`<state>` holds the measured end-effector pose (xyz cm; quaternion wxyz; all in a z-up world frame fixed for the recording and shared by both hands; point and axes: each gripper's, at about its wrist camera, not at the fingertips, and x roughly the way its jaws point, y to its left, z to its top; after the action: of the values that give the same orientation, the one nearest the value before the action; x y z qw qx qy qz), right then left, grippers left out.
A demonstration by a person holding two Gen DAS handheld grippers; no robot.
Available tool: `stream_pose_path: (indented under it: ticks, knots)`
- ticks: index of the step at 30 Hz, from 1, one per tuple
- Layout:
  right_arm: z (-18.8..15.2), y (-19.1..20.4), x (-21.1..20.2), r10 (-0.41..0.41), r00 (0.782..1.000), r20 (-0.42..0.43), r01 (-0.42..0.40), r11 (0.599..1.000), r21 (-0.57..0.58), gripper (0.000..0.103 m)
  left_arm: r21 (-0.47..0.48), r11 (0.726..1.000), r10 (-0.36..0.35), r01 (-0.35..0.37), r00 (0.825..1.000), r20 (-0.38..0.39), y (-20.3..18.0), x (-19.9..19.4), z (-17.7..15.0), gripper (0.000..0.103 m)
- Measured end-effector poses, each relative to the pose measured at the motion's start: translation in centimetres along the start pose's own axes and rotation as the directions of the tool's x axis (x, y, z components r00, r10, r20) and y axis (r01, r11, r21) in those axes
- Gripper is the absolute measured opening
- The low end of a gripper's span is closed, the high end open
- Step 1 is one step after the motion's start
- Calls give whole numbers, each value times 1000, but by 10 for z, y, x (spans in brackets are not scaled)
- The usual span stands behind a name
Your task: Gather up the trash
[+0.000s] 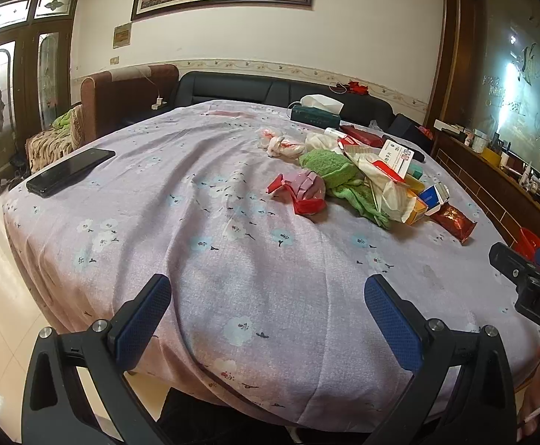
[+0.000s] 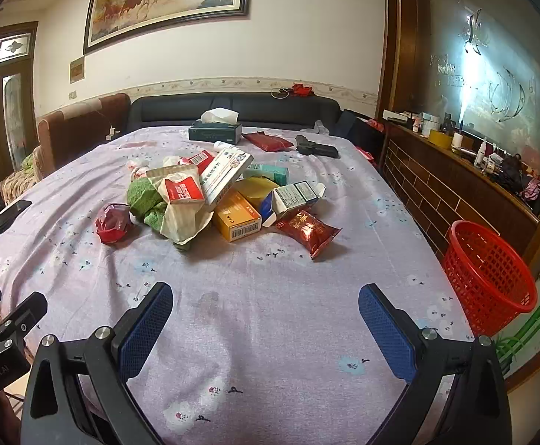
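Table under a lilac floral cloth (image 2: 307, 259), dark sofa (image 2: 233, 105) along its far edge, horse painting on the wall above. Trash pile (image 2: 218, 193) heaped past mid-table: orange box (image 2: 237, 218), white carton (image 2: 225, 174), green rag (image 2: 142, 196), red foil packet (image 2: 307, 230) at its near right, crumpled red wrapper (image 2: 113, 222) at its near left. Red mesh basket (image 2: 489, 274) sits off the table's right edge. Right gripper (image 2: 266, 319) spread wide, holding nothing, over bare cloth; pile lies well ahead, slightly left of centre. Left gripper (image 1: 268, 315) likewise released and holding nothing; pile far and to its right. Black phone (image 1: 70, 171) far left, apart.
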<state>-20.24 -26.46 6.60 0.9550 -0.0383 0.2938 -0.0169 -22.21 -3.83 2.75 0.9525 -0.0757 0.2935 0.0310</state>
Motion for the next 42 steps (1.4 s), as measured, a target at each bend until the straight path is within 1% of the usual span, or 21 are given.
stream_pose_path:
  ticks: [14, 20, 22, 25, 27, 28, 30, 31, 32, 33, 36, 37, 38, 39, 41, 42]
  knots:
    - [-1, 0, 4, 5, 1000, -15, -5, 1000, 1, 102, 10, 1000, -6, 6, 1000, 3, -3, -1, -1, 103]
    - [-2, 0, 6, 16, 999, -28, -16, 1000, 3, 102, 6, 1000, -14, 14, 1000, -19, -3, 4, 0, 103]
    - [0, -1, 9, 28, 999, -35, -27, 1000, 6, 102, 13, 999, -39, 40, 999, -29, -1, 8, 5, 103]
    - [5, -7, 14, 88, 994, -65, -86, 996, 29, 101, 19, 996, -85, 86, 993, -83, 6, 18, 19, 103]
    - [9, -8, 18, 114, 990, -78, -112, 993, 26, 96, 16, 993, -115, 117, 987, -116, 10, 27, 29, 103]
    - [11, -9, 20, 135, 987, -87, -133, 991, 29, 93, 13, 991, -130, 133, 983, -133, 11, 34, 34, 102]
    - [16, -12, 27, 199, 973, -115, -194, 979, 55, 80, 13, 989, -142, 146, 976, -164, 11, 47, 45, 87]
    - [18, -14, 31, 228, 965, -129, -221, 973, 70, 76, 11, 987, -154, 158, 971, -182, 11, 56, 52, 83]
    - [21, -14, 36, 256, 956, -145, -246, 966, 80, 70, 1, 985, -171, 175, 964, -203, 11, 66, 59, 77]
    - [23, -13, 38, 276, 949, -152, -266, 960, 84, 66, -14, 983, -183, 184, 957, -226, 11, 75, 65, 73]
    - [30, -11, 46, 345, 924, -167, -331, 938, 103, 64, -72, 973, -232, 221, 935, -269, 11, 97, 78, 70]
    - [34, -9, 50, 376, 910, -178, -360, 926, 115, 62, -77, 970, -244, 231, 927, -287, 7, 107, 84, 70]
    - [37, -7, 53, 396, 900, -182, -379, 918, 121, 58, -79, 969, -245, 232, 924, -293, 5, 112, 86, 69]
    - [42, -5, 59, 416, 890, -187, -398, 909, 126, 58, -79, 969, -248, 235, 923, -295, 2, 117, 89, 69]
    - [51, -1, 68, 428, 883, -193, -410, 903, 125, 58, -71, 971, -238, 227, 924, -298, -4, 129, 92, 69]
    - [55, 2, 71, 426, 884, -194, -410, 904, 117, 58, -66, 974, -225, 215, 926, -302, -7, 136, 94, 67]
